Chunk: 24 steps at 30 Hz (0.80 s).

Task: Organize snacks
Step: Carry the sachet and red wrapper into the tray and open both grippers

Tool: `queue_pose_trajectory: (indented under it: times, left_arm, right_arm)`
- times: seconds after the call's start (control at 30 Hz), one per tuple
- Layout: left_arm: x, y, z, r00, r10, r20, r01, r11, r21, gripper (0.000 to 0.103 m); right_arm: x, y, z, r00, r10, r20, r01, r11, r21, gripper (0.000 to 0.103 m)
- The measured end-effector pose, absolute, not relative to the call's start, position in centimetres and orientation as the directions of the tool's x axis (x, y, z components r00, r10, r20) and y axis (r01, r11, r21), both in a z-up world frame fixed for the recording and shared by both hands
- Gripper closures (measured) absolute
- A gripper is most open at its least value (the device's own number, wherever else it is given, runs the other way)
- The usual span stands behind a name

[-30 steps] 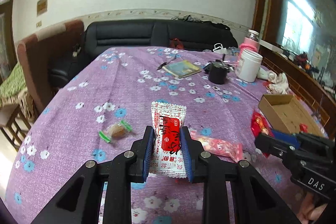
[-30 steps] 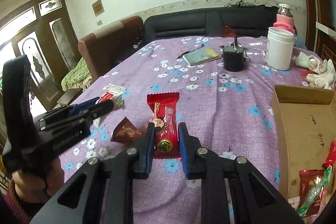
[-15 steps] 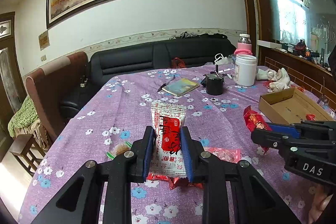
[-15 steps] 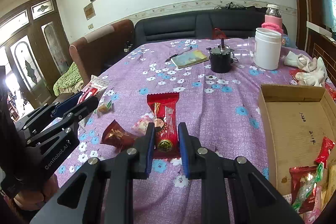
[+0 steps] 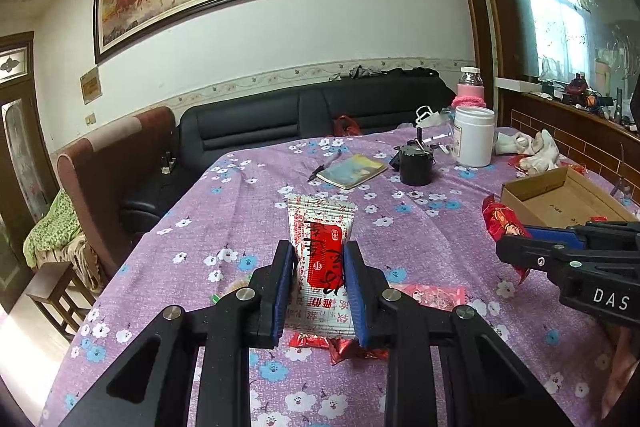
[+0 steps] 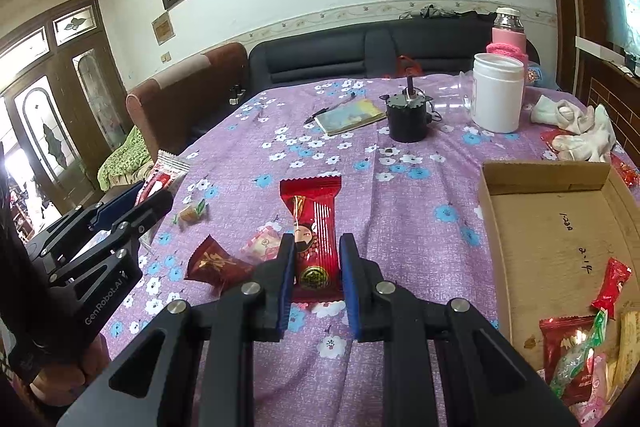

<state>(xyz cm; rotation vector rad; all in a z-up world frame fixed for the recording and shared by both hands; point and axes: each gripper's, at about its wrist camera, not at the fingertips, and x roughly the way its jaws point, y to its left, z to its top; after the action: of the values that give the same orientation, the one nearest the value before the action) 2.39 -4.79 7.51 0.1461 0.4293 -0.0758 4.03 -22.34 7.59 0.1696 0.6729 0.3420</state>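
My left gripper (image 5: pixel 320 287) is shut on a white snack packet with a red label (image 5: pixel 322 259), held upright above the purple flowered tablecloth (image 5: pixel 240 211). My right gripper (image 6: pixel 318 279) is shut on a red snack packet (image 6: pixel 314 227), also held off the table. The cardboard box (image 6: pixel 540 227) lies to the right and holds several snacks (image 6: pixel 580 343) at its near end. Loose on the cloth are a dark red wrapper (image 6: pixel 216 263), a pink packet (image 6: pixel 262 243) and a small candy (image 6: pixel 192 211). The left gripper and its packet (image 6: pixel 164 175) show at the left of the right wrist view.
At the far side of the table stand a white jar (image 6: pixel 498 93), a pink-sleeved bottle (image 6: pixel 507 35), a black motor (image 6: pixel 408 117), a notebook with a pen (image 6: pixel 348 115) and white gloves (image 6: pixel 576 123). A black sofa (image 5: pixel 320 115) and a brown chair (image 5: pixel 116 179) border the table.
Both grippers have risen and tilted up with their packets still held. The right gripper has moved closer to the cardboard box, whose near end with snacks now shows.
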Motion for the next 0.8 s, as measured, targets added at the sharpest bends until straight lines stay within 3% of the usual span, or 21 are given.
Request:
queue_pose_trajectory:
  times: [0.8]
  left_arm:
    - [2.0,-5.0,7.5,0.917,-0.018,-0.397,0.085,0.985,0.152,0.076]
  right_arm:
    - [5.2,-27.5,7.5,0.755,0.248,-0.607,-0.081,0.954,0.289,0.082]
